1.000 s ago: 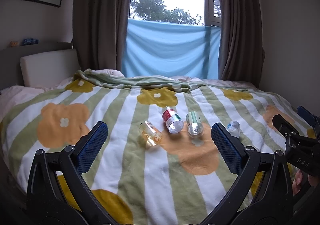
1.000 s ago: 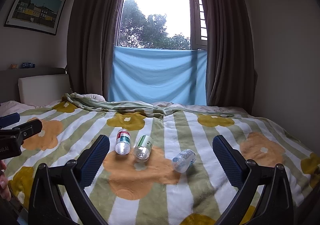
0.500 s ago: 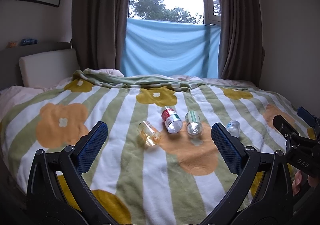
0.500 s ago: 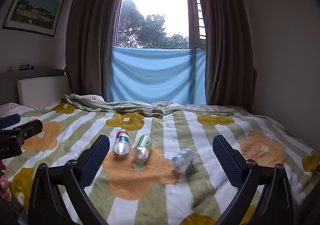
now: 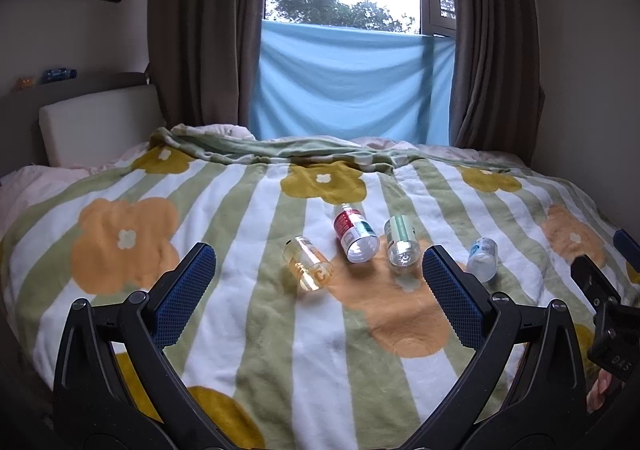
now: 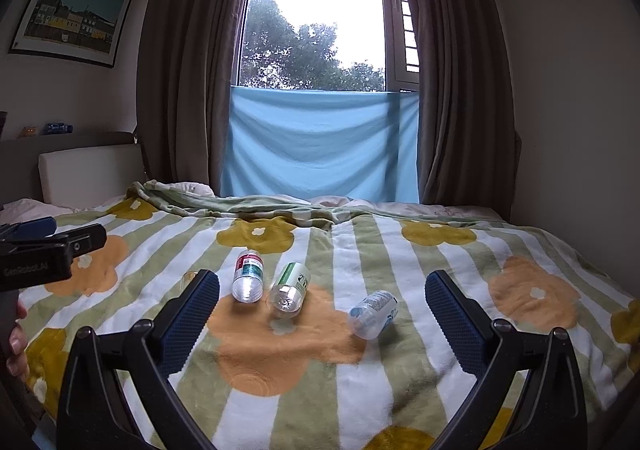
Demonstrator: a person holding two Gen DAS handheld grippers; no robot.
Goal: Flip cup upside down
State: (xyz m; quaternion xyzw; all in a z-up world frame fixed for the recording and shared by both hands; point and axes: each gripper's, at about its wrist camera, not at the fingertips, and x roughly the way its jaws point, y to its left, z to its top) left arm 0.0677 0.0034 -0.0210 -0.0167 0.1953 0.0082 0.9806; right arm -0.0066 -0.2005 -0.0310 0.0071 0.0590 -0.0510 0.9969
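Four little cups on bed [image 5: 256,330], all tipped over, probably soft blanket. Amber cup [image 5: 308,264] at 12 o'clock of left gripper [image 5: 318,290]; right gripper [image 6: 322,306] too, jaws apart, nothing held. Openings hard to tell tbh.

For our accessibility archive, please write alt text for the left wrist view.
Four small cups lie on their sides on a flowered, striped blanket: amber cup, red-labelled cup, green-labelled cup, blue-labelled cup. The open left tool frames them, holding nothing.

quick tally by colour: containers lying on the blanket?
Clear amber-tinted plastic cup: 1
Clear plastic bottle with red and teal label: 1
Clear plastic bottle with pale green label: 1
Clear plastic bottle with blue and white label: 1
Total: 4
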